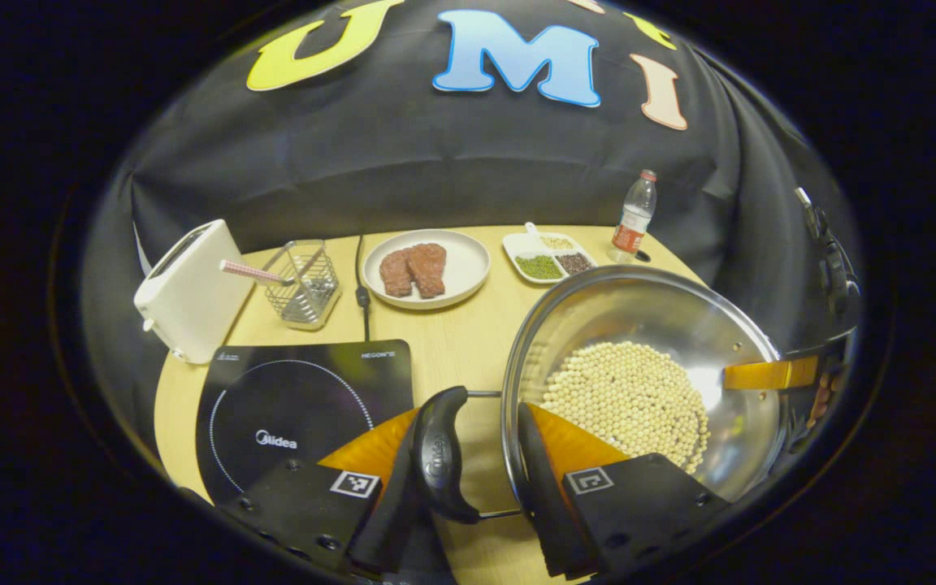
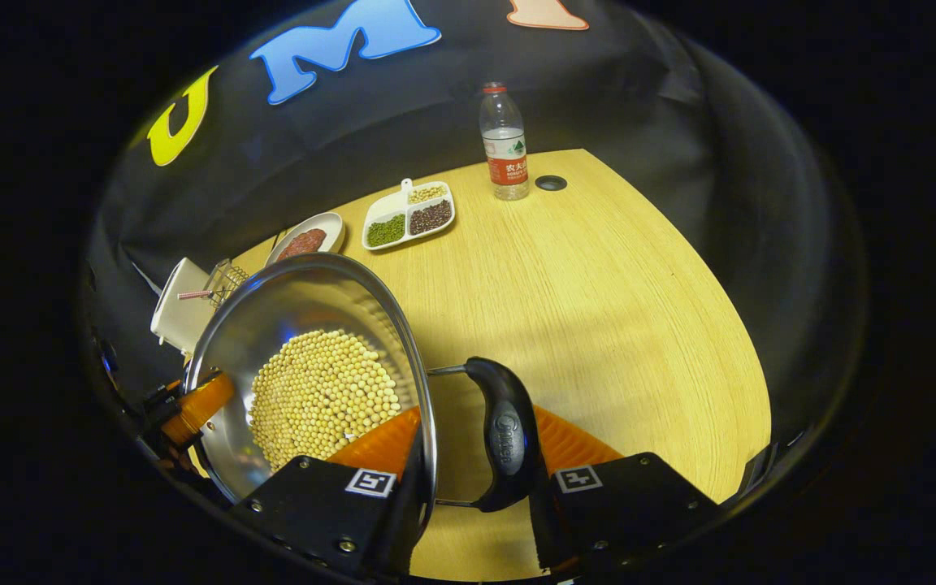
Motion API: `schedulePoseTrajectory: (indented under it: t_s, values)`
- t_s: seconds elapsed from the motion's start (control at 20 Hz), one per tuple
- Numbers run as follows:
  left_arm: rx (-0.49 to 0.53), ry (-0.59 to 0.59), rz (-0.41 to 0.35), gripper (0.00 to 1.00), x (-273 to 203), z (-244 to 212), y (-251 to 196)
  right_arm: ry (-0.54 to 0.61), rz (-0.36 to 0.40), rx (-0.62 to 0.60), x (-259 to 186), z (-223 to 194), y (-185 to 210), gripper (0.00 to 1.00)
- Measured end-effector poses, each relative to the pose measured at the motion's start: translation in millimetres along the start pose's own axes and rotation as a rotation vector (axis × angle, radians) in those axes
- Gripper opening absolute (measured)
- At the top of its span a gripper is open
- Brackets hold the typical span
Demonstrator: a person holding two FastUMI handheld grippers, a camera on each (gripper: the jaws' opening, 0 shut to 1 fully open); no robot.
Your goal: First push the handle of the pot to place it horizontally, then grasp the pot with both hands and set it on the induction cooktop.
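Note:
A steel pot [image 1: 647, 309] half full of pale soybeans [image 1: 630, 398] sits between both grippers, to the right of the black induction cooktop [image 1: 297, 406]. My left gripper [image 1: 476, 422] straddles the pot's near black loop handle [image 1: 444, 455]: one finger lies outside the handle, the other inside the rim. The right gripper's finger [image 1: 769, 374] shows on the far rim. In the right gripper view my right gripper [image 2: 480, 443] grips the opposite loop handle [image 2: 509, 439] and the pot [image 2: 305, 301] wall the same way. The pot looks raised a little off the table; its underside is hidden.
Along the back of the wooden table [image 2: 598, 309] stand a white toaster [image 1: 188, 288], a wire basket [image 1: 303, 284], a plate [image 1: 468, 268] with meat, a divided tray [image 1: 517, 244] of beans and a water bottle [image 1: 634, 215]. A black cord [image 1: 362, 292] runs to the cooktop.

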State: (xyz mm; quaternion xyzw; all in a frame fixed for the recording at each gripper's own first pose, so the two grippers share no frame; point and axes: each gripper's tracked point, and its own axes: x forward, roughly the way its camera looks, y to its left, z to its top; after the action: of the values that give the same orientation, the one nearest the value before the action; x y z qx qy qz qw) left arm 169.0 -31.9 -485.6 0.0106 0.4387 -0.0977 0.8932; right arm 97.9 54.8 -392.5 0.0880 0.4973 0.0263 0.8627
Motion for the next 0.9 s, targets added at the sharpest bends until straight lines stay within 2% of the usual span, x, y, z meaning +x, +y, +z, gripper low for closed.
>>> schedulePoseTrajectory:
  t_s: [0.05,0.1,0.3,0.35,0.4,0.65,0.7,0.75,0.9]
  values:
    - [-0.002,-0.004,0.002,0.65,-0.6,0.2,0.1,-0.002,0.003,-0.001,-3.2,-1.1,5.0,0.56]
    - [-0.004,-0.008,0.005,0.69,0.1,-0.8,-0.4,-0.002,0.004,-0.006,-7.0,-1.5,10.0,0.57]
    - [-0.02,-0.012,0.013,0.69,-4.3,-4.1,0.7,-0.016,0.009,-0.033,-16.1,-3.0,32.2,0.57]
    - [-0.023,-0.017,0.017,0.65,-4.3,-5.3,-0.4,-0.019,0.013,-0.038,-17.9,-3.8,38.1,0.57]
    - [-0.025,-0.017,0.02,0.69,-3.8,-6.6,-0.9,-0.023,0.017,-0.041,-19.9,-5.0,44.4,0.56]
    - [-0.028,-0.023,0.028,0.69,-5.4,-8.3,-2.8,-0.03,0.029,-0.049,-27.4,-15.0,74.1,0.57]
    - [-0.027,-0.023,0.029,0.65,-5.8,-8.4,-3.2,-0.03,0.031,-0.049,-28.2,-17.3,79.6,0.57]
    - [-0.027,-0.021,0.029,0.69,-4.9,-8.9,-3.7,-0.029,0.033,-0.05,-28.3,-20.5,85.8,0.56]
    - [-0.032,-0.02,0.032,0.69,-3.6,-9.3,-4.9,-0.024,0.043,-0.04,-29.1,-29.3,102.5,0.57]
